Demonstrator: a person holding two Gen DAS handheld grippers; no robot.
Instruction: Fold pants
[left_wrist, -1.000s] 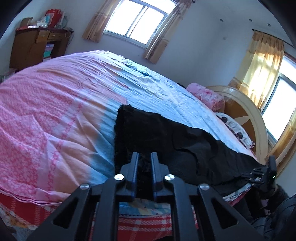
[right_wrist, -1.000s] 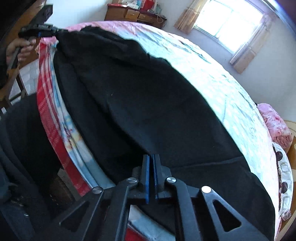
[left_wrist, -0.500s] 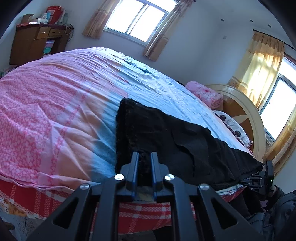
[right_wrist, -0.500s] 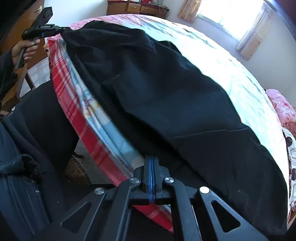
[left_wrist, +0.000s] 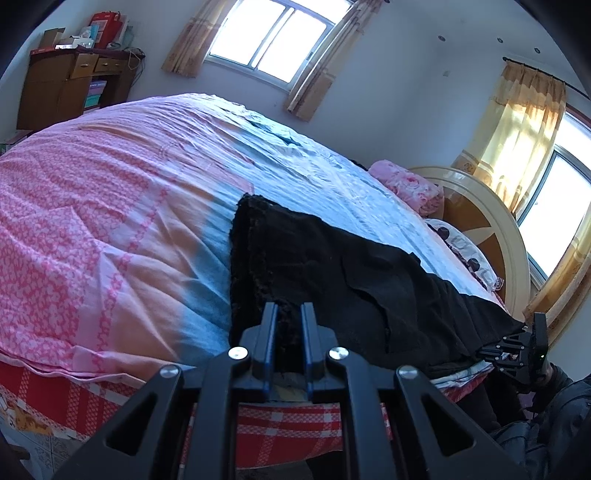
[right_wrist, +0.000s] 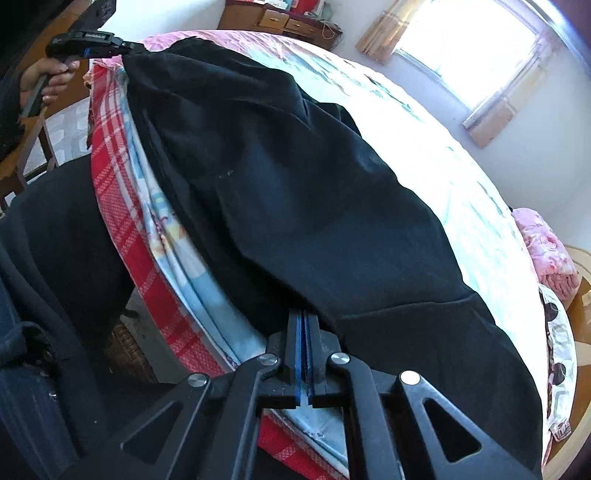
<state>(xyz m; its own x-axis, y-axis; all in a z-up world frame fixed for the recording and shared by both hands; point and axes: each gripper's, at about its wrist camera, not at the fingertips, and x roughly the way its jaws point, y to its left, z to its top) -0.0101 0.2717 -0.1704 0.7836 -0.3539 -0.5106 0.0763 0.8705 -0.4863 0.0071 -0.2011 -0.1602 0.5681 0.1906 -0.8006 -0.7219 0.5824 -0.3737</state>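
Both claws pinching black pants at the bed's near edge

The left claw (left_wrist: 289, 314) is clamping the fuzzy, thick waistband end and the right claw (right_wrist: 303, 321) is closing tight on the thin hem, with the pants (left_wrist: 332, 273) lying stretched from 9 to 3 o'clock along the bed (left_wrist: 110, 206). The limp, heavy fabric is likely sagging between grips; an uneven lift could slip the hem free or drag the smooth, wrinkled sheet.

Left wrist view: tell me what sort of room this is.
A bedroom in a home: a large bed with a pink and blue cover, a curved headboard with pillows against it, and curtained windows.
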